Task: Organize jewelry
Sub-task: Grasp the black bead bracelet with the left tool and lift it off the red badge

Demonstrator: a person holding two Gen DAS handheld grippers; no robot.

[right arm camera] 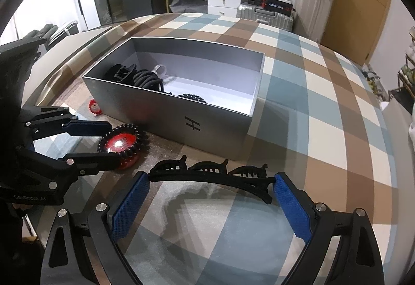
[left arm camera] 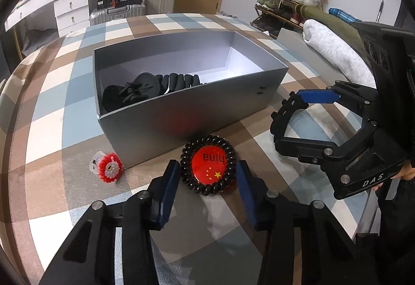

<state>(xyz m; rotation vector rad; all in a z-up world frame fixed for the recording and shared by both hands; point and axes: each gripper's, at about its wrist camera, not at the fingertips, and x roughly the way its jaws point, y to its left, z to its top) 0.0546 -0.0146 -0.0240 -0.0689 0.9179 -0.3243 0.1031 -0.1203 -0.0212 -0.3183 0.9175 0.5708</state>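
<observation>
On the left of the checked surface (left arm camera: pixel 52 114), a small red beaded ornament (left arm camera: pixel 110 168) lies just beside the near left corner of the grey box (left arm camera: pixel 192 106). The box stands open and holds black hair clips (left arm camera: pixel 135 93) and a coiled black hair tie (right arm camera: pixel 192 98) toward its left end, while its right end shows bare white floor.

In front of the box, the left hand-held gripper (left arm camera: pixel 207 176) is spread wide, its blue pads on either side of a black spiral hair tie (left arm camera: pixel 185 168) that rings a red round badge (left arm camera: pixel 209 164). Whether the pads touch the tie cannot be told. Both pieces rest on the surface, close to the box's front wall.

Further right, the right hand-held gripper (right arm camera: pixel 210 190) is also spread, with a long black hair clip (right arm camera: pixel 207 173) spanning the gap between its blue pads; the clip's ends meet or nearly meet them, and a firm hold cannot be confirmed.
</observation>
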